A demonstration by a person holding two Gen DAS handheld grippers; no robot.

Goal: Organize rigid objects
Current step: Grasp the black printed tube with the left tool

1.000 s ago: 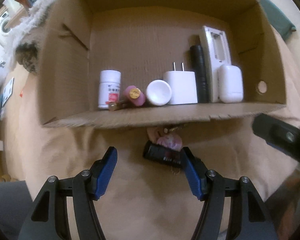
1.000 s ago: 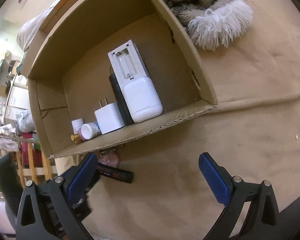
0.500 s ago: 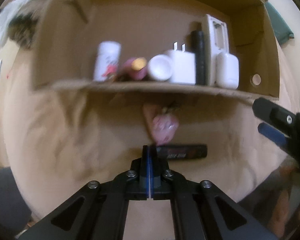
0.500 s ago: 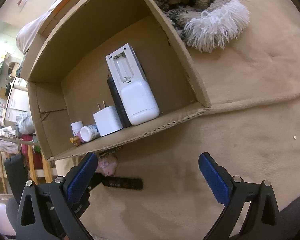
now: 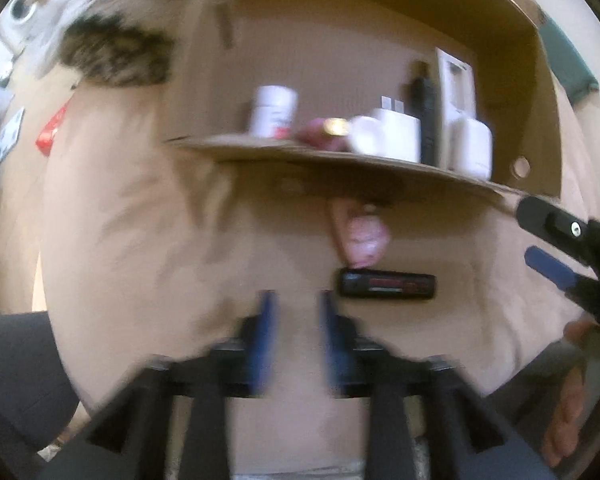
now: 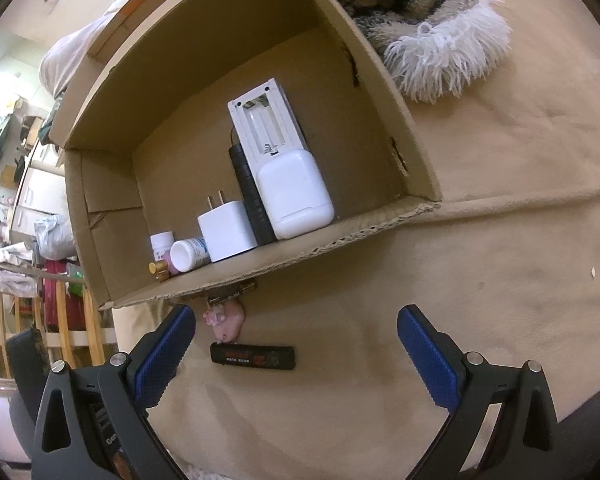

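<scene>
Black stick (image 5: 387, 285) now turned flat on blanket, just below box (image 6: 380, 236), nudged not lifted. Left gripper (image 5: 294, 336) reopening, nothing between. Right gripper (image 6: 292, 356) wide apart, idle. Pickup still pending.

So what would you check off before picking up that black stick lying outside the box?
1. Flat black rectangular stick lies free on the beige cloth: ok.
2. Left tool around the stick: not ok; its jaws are opening, empty, left of it.
3. Right tool open and empty: ok.
4. Pink charm apart from the stick: cannot tell; they look to touch.
5. Free floor in the brown cardboard box: ok, behind the row of things.
</scene>
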